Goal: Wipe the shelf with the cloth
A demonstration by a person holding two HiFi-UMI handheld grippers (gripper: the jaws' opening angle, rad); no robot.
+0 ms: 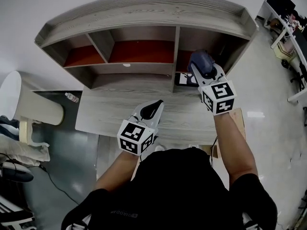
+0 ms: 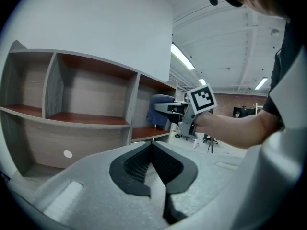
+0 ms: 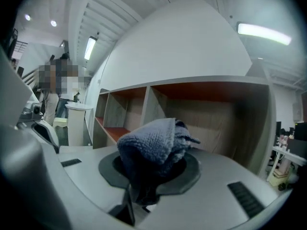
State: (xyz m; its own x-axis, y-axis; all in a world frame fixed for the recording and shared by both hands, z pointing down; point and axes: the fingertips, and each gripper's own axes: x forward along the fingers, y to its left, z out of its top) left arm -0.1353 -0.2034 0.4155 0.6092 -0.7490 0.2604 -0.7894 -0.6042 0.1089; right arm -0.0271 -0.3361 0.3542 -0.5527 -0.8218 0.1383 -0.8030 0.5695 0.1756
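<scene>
Head view, nearest first: the left gripper [image 1: 154, 105] hangs over the grey wooden desk [image 1: 105, 111], pointing toward the shelf [image 1: 144, 8]. In the left gripper view its jaws are pressed together with nothing between them. Further out and to the right, the right gripper [image 1: 202, 72] reaches to the mouth of the shelf's lower right compartment. Its jaws are clamped on the blue cloth [image 3: 152, 145], which bunches up in a folded wad above and ahead of the jaw tips. The cloth sits at the front edge of that compartment; whether it touches the wood cannot be told. Beyond it are the red-brown compartment floors and the curved shelf top against the white wall.
</scene>
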